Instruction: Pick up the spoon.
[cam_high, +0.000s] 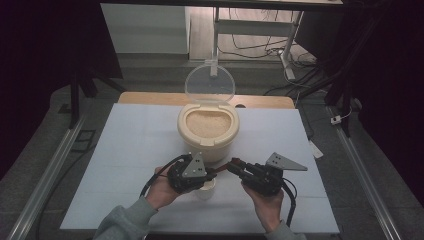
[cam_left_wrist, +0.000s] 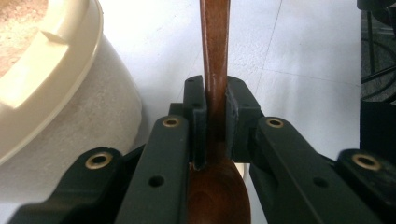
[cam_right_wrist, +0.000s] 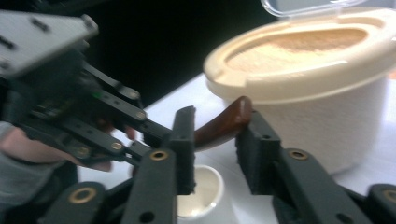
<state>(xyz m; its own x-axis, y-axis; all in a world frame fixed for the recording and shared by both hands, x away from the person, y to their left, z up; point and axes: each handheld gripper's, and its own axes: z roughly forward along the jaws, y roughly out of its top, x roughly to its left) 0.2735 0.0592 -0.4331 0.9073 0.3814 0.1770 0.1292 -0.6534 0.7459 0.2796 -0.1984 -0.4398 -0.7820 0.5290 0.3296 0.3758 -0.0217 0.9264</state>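
A brown wooden spoon (cam_left_wrist: 214, 56) is clamped at its neck by my left gripper (cam_left_wrist: 215, 93), with the bowl toward the camera and the handle pointing away. In the high view the left gripper (cam_high: 212, 172) hangs over a small white cup (cam_high: 206, 190). My right gripper (cam_right_wrist: 217, 123) stands around the free end of the spoon handle (cam_right_wrist: 224, 122). The handle tip lies against the right-hand pad, and a gap shows at the other pad. The two grippers face each other in front of a cream container of rice (cam_high: 208, 127), whose clear lid (cam_high: 210, 84) stands up.
The rice container (cam_right_wrist: 317, 93) stands just beyond the grippers on the white table sheet (cam_high: 125, 165). The white cup (cam_right_wrist: 203, 191) sits below the right gripper's jaws. Bare sheet lies to the left and right. A desk frame and cables stand on the floor behind.
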